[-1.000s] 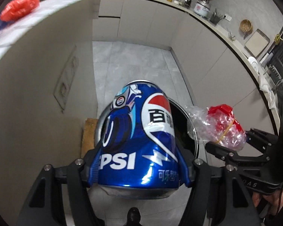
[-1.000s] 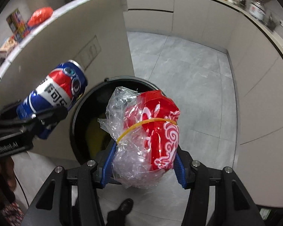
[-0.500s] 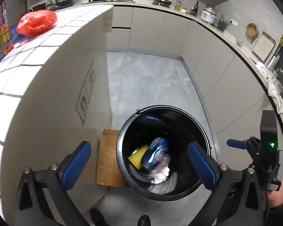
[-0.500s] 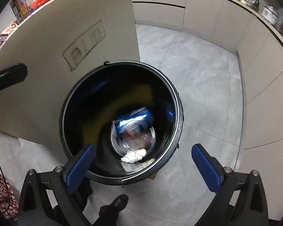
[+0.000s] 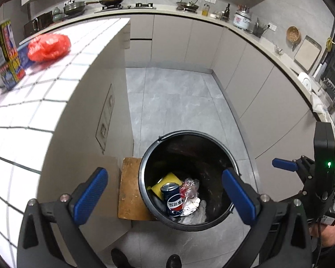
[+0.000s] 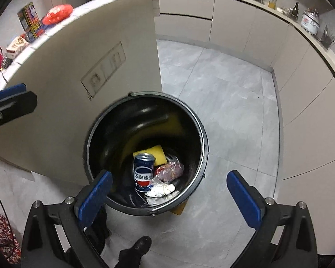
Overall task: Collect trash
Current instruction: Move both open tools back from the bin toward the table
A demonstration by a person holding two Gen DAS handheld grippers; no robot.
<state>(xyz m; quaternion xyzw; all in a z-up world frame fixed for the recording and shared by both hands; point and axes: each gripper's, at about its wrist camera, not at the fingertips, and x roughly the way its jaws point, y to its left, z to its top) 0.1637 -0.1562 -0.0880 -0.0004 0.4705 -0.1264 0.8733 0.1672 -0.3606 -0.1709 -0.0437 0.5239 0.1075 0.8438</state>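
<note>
A black trash bin [image 5: 221,143] [image 6: 100,129] stands on the floor beside the kitchen island. Inside it lie a blue Pepsi can [image 5: 173,199] [image 6: 143,172], a clear bag with red wrapping [image 5: 189,187] [image 6: 168,169], a yellow sponge [image 5: 162,181] [image 6: 155,153] and white crumpled paper [image 6: 159,189]. My left gripper [image 5: 165,195] is open and empty above the bin. My right gripper [image 6: 169,195] is open and empty above the bin's near rim; one of its fingers [image 5: 284,164] shows in the left wrist view.
The white-tiled island top [image 5: 55,82] holds a red plastic bag [image 5: 48,47] [image 6: 57,13] and magazines [image 5: 5,53]. A wooden board [image 5: 129,187] lies under the bin. Cabinets and a counter with cookware line the far and right walls. Shoes [image 6: 140,245] stand below.
Both grippers opened and let go: the Pepsi can and the clear bag with red wrapping fell into the bin and have settled. Both grippers have risen higher above the bin.
</note>
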